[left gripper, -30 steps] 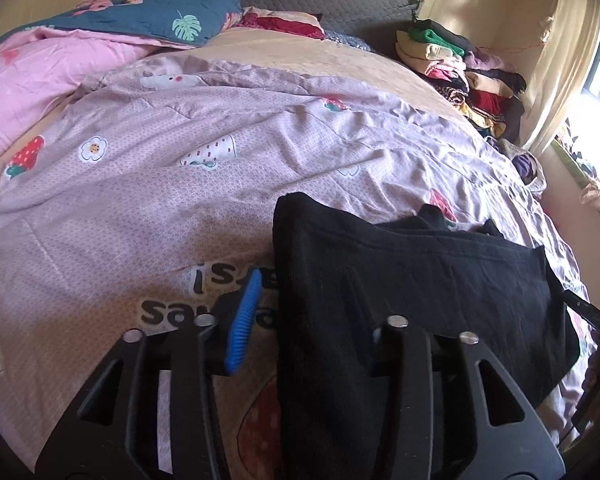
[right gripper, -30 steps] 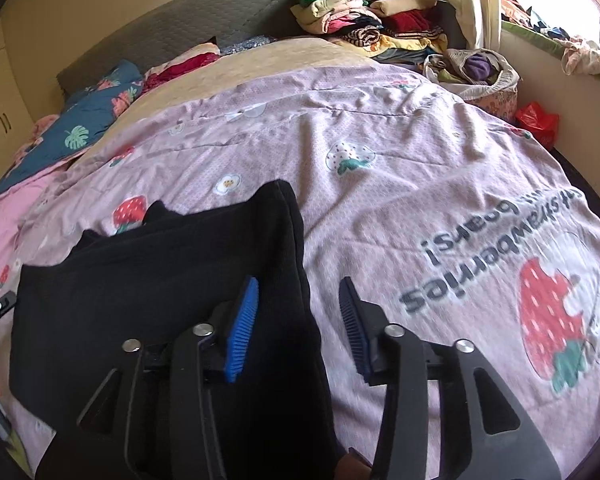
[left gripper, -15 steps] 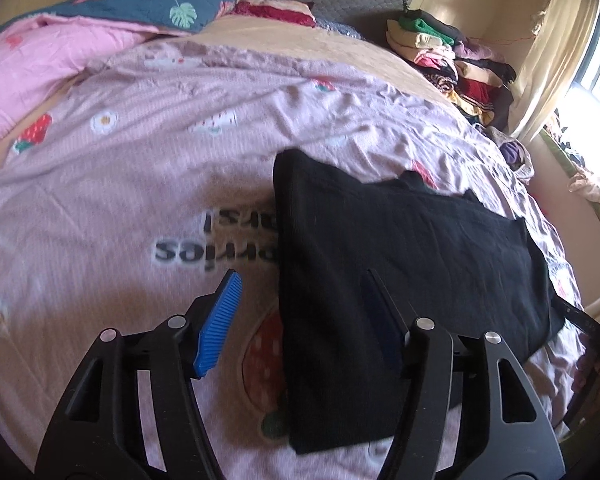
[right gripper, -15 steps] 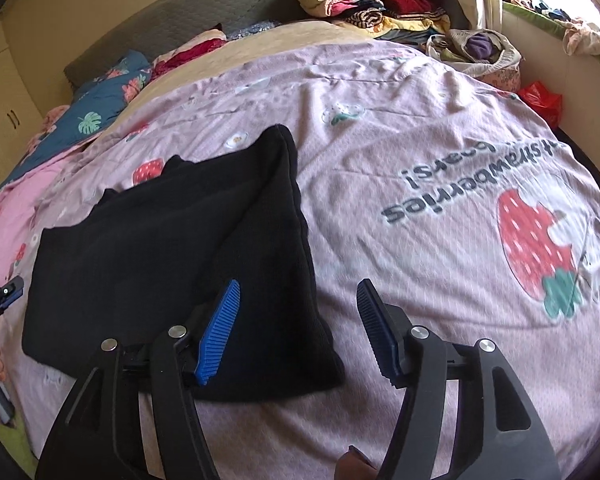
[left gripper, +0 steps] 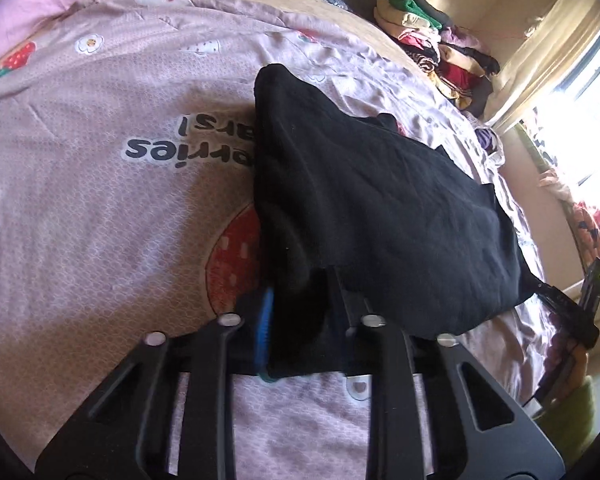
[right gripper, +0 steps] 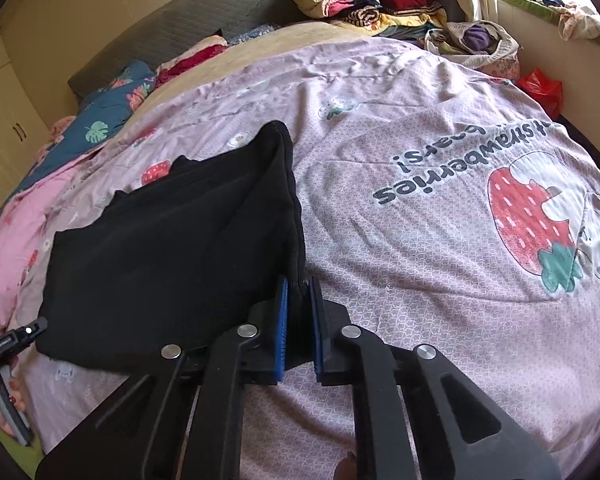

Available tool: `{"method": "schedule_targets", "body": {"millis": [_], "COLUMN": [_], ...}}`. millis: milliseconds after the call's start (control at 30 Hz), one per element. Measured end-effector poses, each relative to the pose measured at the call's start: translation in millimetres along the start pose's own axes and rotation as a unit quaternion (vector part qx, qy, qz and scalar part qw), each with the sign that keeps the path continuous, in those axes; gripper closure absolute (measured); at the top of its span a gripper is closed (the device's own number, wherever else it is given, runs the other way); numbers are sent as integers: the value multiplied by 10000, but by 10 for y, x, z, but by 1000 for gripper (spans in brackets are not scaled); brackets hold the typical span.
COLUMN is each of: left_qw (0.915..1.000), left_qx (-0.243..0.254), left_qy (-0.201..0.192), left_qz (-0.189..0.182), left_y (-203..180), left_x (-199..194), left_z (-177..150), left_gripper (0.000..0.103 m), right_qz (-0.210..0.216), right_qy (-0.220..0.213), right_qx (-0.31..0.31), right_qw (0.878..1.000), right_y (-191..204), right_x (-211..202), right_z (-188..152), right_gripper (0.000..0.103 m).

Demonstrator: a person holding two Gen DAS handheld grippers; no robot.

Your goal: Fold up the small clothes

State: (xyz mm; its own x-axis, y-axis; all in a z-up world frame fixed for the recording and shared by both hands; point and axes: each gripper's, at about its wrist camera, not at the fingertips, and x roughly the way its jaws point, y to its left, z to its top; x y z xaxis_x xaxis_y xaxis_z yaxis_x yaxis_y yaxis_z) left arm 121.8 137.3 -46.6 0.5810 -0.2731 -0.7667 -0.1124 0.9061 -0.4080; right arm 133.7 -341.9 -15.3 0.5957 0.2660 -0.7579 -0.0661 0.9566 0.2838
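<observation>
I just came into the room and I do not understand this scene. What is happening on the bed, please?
A person is folding a black garment that lies on a pink strawberry bedspread, using a handheld gripper in each hand. The right gripper is shut on the garment's near edge. The left gripper is closing on the opposite near corner, with the cloth pinched between its blue pads. A stack of folded clothes sits at the far side of the bed.

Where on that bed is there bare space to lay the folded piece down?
Most open: the lilac strawberry-print quilt from the black knit garment across to the printed lettering and big strawberry. Crowded: the heap of folded clothes at the far corner, and the pink and blue bedding along the other side.
</observation>
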Motion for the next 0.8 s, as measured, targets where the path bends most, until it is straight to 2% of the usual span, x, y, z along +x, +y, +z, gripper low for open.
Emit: {"method": "schedule_targets", "body": {"millis": [67,200,333,800], "left_qw": [9999,9991,9991,9979], "left_qx": [111,374,357,498], "left_qy": [1,32,149,115], "left_qz": [36,181,199,398], "left_y": [-51,-130,-84,-159], "left_x": [-31,-84,-42,-77], "left_z": [0,-39,-57,-95], "left_gripper": [96,97,96,93], "right_qz": [18,17,-103,-377], "right_qy": [-81,-112,49,22], "right_qx": [31,75,229,324], "right_qw": [10000,9999,9997,9988], "right_y": [-11,-47,-106,-88], "right_x": [-52,-86,-2,-50], "right_z": [4,-19,-80,-192], "right_gripper": [96,96,96,91]}}
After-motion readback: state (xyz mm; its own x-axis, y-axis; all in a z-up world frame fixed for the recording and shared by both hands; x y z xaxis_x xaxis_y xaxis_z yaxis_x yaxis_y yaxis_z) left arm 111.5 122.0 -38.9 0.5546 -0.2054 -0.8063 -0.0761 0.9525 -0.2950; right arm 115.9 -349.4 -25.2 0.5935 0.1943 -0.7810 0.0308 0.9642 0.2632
